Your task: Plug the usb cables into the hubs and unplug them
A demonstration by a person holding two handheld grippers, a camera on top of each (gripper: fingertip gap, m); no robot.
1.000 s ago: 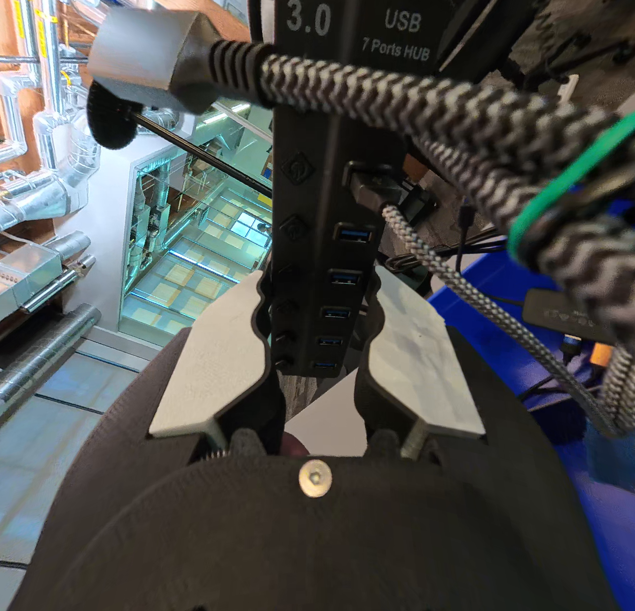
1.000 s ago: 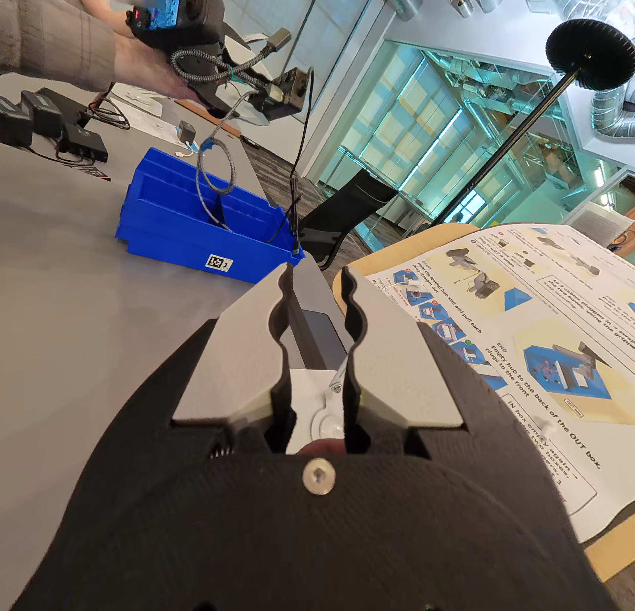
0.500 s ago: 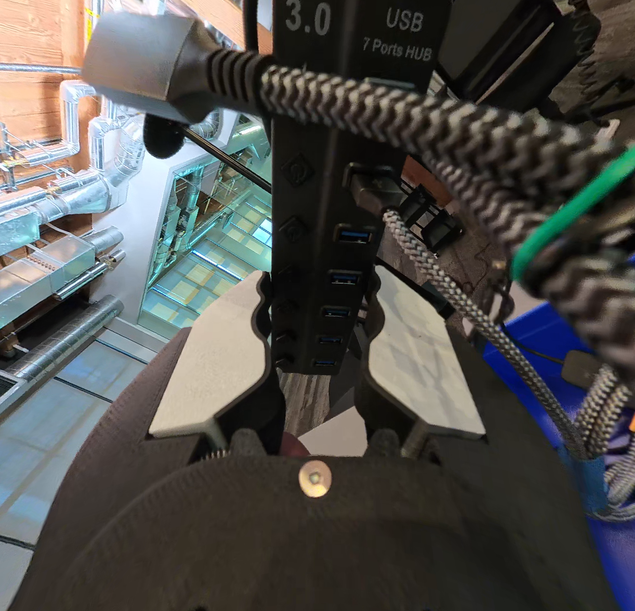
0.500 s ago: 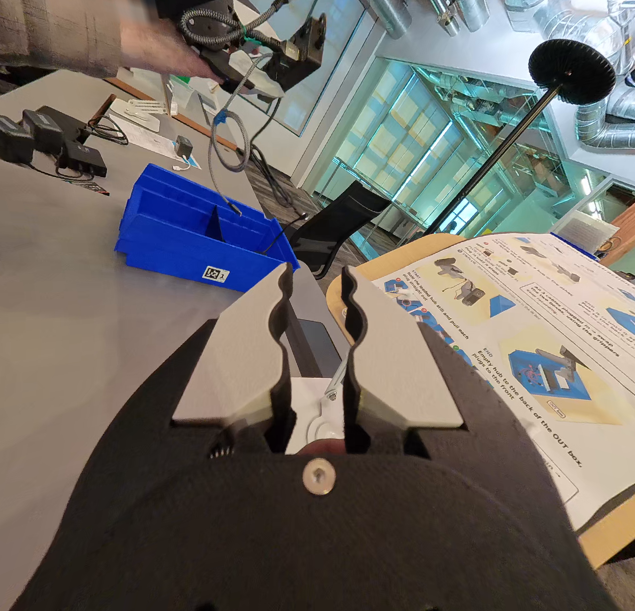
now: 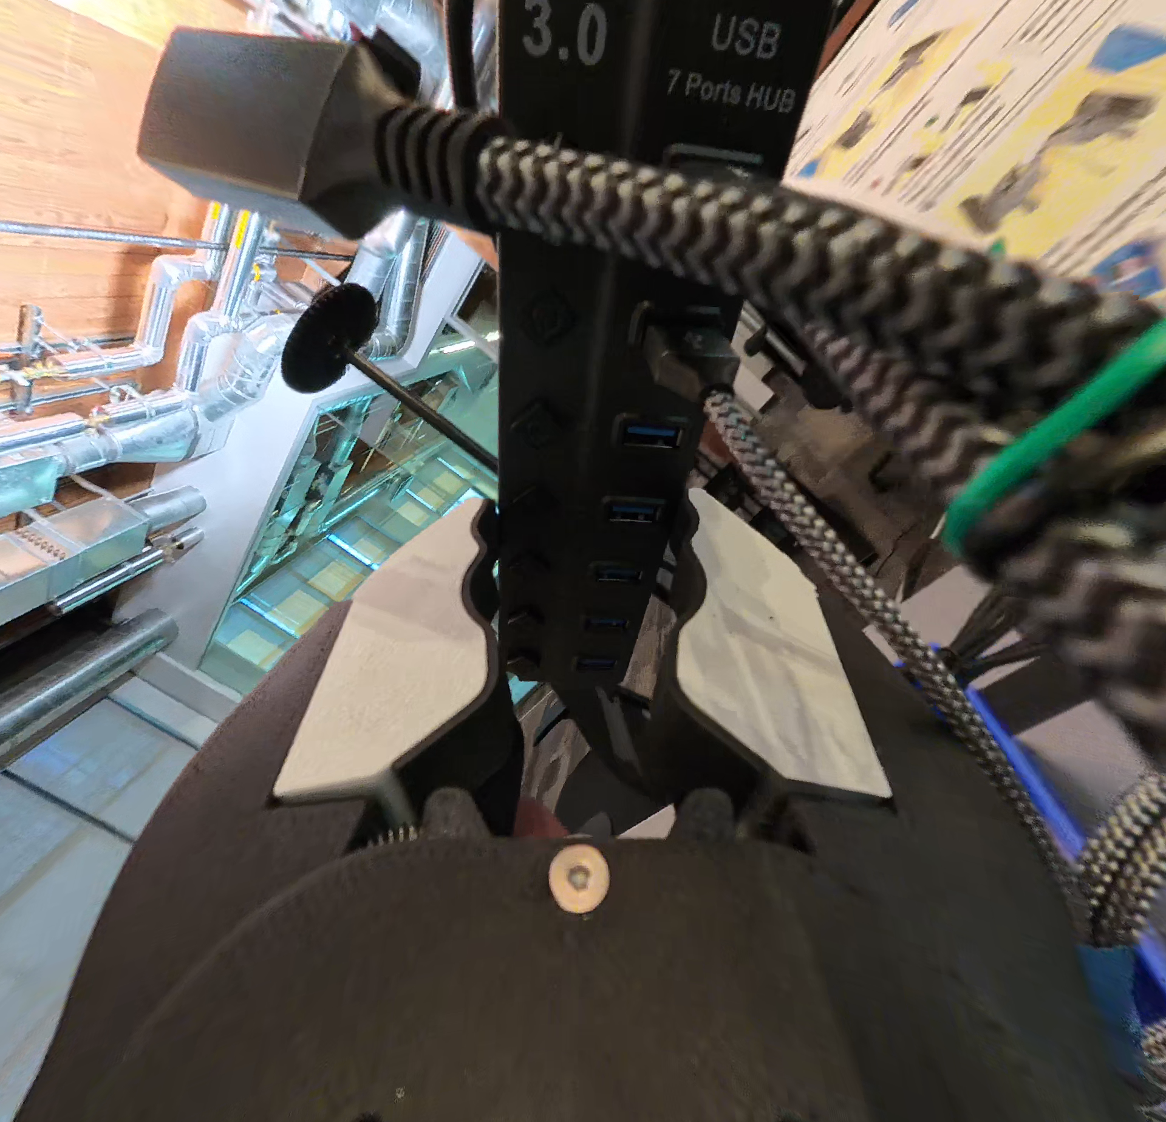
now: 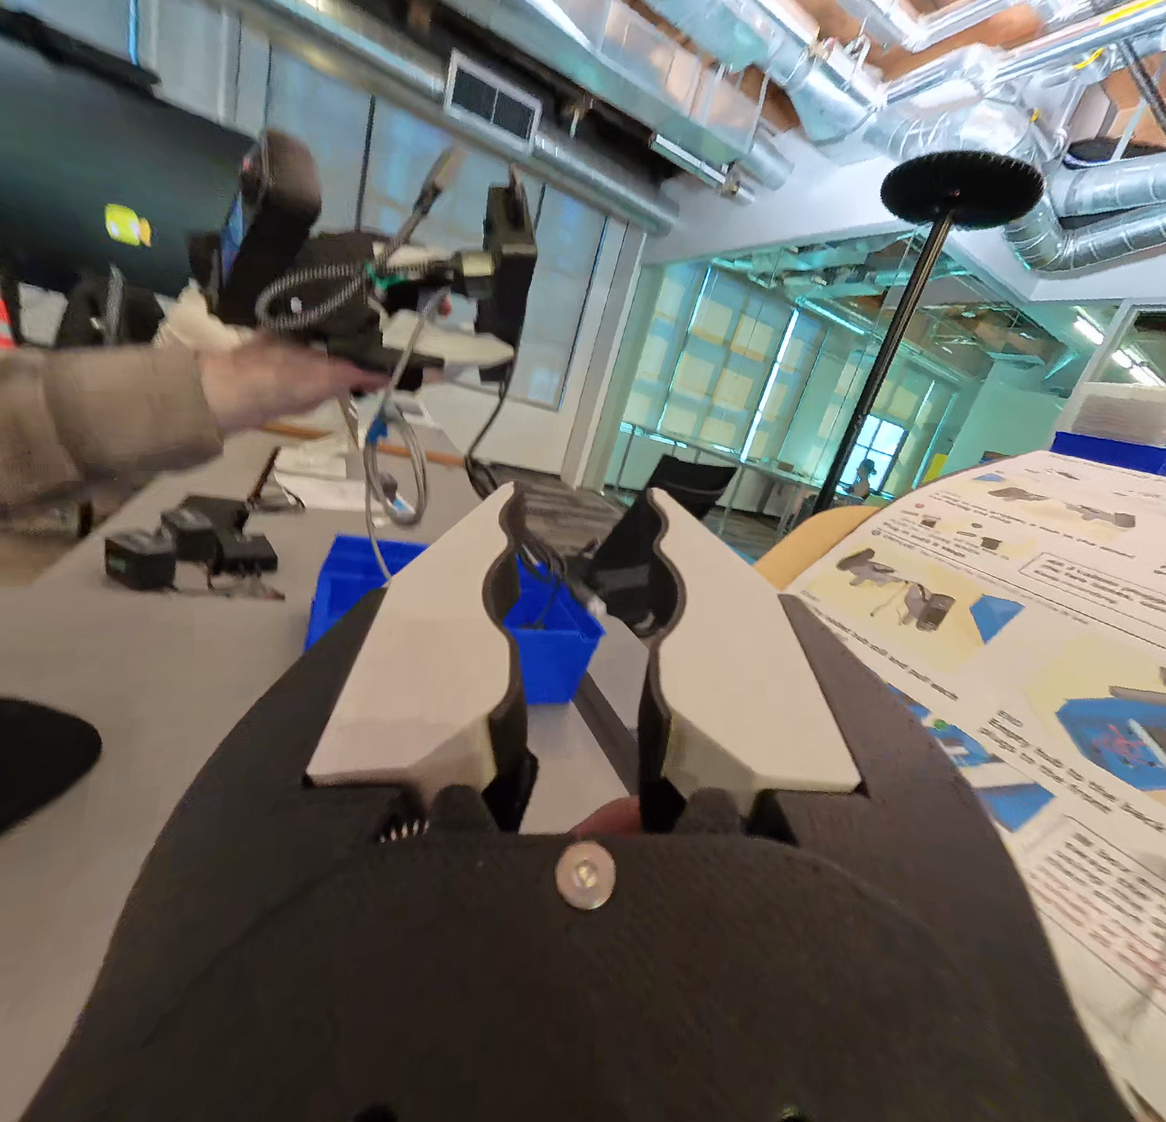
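USB hub, black and long, stands clamped between the fingers of your left gripper, held up in the air. One braided cable is plugged into a port near its upper end; the blue ports below it are free. A thicker braided cable with a grey plug crosses in front. Your right gripper hovers above the grey surface, fingers apart and holding nothing, near the blue bin.
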